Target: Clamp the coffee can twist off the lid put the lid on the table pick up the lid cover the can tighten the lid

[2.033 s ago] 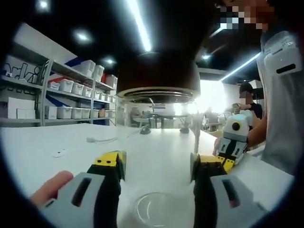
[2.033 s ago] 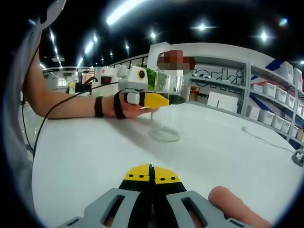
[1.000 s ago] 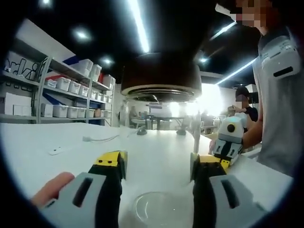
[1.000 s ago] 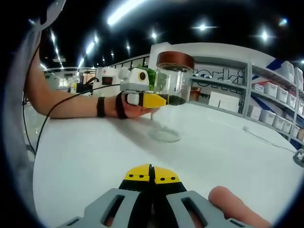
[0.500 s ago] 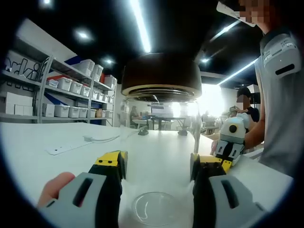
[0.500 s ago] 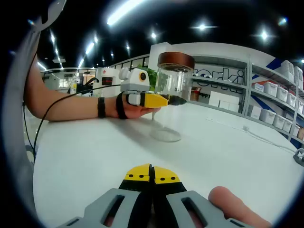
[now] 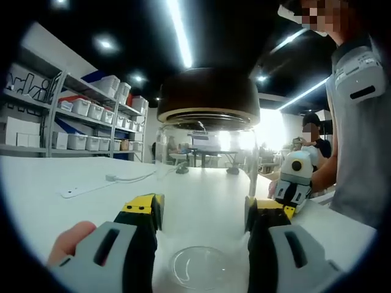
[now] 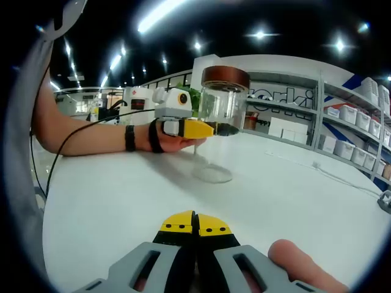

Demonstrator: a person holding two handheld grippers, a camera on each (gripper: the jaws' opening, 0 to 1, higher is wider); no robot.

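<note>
Gripping the clear coffee can [image 8: 219, 137] with my left gripper [image 8: 211, 129], I hold it upright on the white table [image 8: 122, 201], its brown lid [image 7: 208, 97] screwed on. My right gripper [image 8: 195, 224] sits low over the table, jaws pressed together on nothing, well apart from the can.

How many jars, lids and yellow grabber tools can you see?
Glass jar: 1
Brown lid: 1
Yellow-tipped tools: 2, the left tool and the right tool
Total: 4
</note>
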